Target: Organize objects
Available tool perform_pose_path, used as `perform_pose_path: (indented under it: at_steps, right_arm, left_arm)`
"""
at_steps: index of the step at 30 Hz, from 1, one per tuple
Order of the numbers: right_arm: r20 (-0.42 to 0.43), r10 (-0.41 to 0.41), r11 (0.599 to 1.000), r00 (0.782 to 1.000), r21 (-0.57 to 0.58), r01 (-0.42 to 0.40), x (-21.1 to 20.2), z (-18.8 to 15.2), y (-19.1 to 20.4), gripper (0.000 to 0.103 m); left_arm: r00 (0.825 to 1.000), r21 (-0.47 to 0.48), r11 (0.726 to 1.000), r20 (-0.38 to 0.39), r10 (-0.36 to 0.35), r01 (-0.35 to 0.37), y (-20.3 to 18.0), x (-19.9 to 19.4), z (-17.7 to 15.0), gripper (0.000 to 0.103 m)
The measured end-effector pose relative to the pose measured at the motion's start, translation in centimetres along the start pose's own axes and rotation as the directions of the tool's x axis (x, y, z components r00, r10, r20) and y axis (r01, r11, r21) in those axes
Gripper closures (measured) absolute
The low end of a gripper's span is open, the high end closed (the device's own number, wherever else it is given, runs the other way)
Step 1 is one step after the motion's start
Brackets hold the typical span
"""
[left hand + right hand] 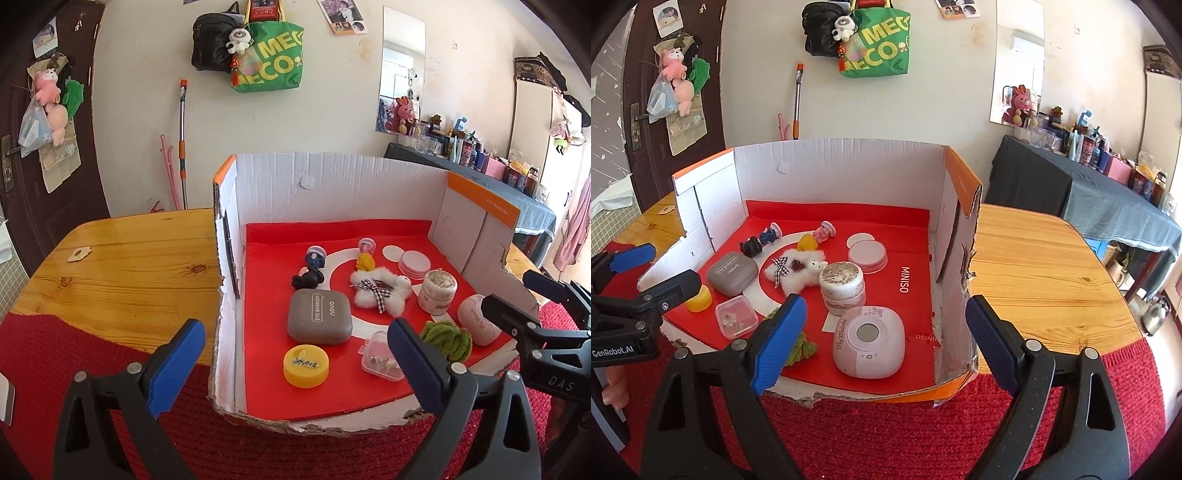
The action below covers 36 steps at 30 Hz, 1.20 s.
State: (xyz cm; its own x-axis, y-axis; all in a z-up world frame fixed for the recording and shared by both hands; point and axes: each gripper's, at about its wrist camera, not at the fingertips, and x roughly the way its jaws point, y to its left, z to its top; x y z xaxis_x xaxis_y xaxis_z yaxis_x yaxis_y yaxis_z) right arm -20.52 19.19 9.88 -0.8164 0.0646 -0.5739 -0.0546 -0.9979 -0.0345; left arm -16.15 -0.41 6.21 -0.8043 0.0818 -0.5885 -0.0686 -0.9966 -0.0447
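An open cardboard box (332, 177) with a red liner holds several small items. Among them are a grey eyeshadow case (319, 315), a yellow round case (306, 365), a clear little box (380, 356), a green hair tie (448, 339), a pink My Melody device (870, 343), a cream jar (842, 282) and a fluffy white plush (798, 271). My left gripper (295, 332) hovers open over the box's front left corner. At the front right corner my right gripper (885, 302) is open too, with the pink device ahead between its fingers, untouched.
The box sits on a wooden table (129, 266) with a red mat (92, 350) along the front edge. Small figurines (308, 278) and a pink round tin (415, 262) lie deeper in the box. A cloth-covered side table (1108, 184) with bottles stands at the right.
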Motion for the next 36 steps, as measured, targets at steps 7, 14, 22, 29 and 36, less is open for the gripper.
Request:
perform_pose_path:
  at_steps: [7, 14, 22, 29, 36]
  right_arm:
    - [-0.003, -0.001, 1.000, 1.000, 0.001, 0.001, -0.10, -0.08, 0.08, 0.010]
    - [-0.002, 0.003, 1.000, 1.000, 0.013, -0.003, -0.12, -0.18, 0.05, 0.007]
    - [-0.005, 0.010, 1.000, 1.000, 0.025, -0.010, -0.14, -0.24, -0.11, 0.004]
    - [-0.005, 0.010, 1.000, 1.000, 0.026, -0.010, -0.15, -0.23, -0.16, 0.004]
    - [-0.005, 0.010, 1.000, 1.000, 0.026, -0.010, -0.16, -0.23, -0.19, 0.004]
  left_arm:
    - [1.000, -0.003, 1.000, 0.005, 0.010, -0.010, 0.06, -0.05, -0.10, 0.002]
    - [1.000, 0.024, 0.999, 0.023, 0.020, -0.021, -0.47, -0.36, -0.11, 0.001]
    - [1.000, 0.025, 0.999, 0.021, 0.021, -0.022, -0.50, -0.37, -0.09, 0.001]
    - [1.000, 0.025, 0.999, 0.019, 0.022, -0.022, -0.50, -0.35, -0.10, 0.000]
    - [1.000, 0.025, 0.999, 0.020, 0.022, -0.022, -0.48, -0.34, -0.07, 0.000]
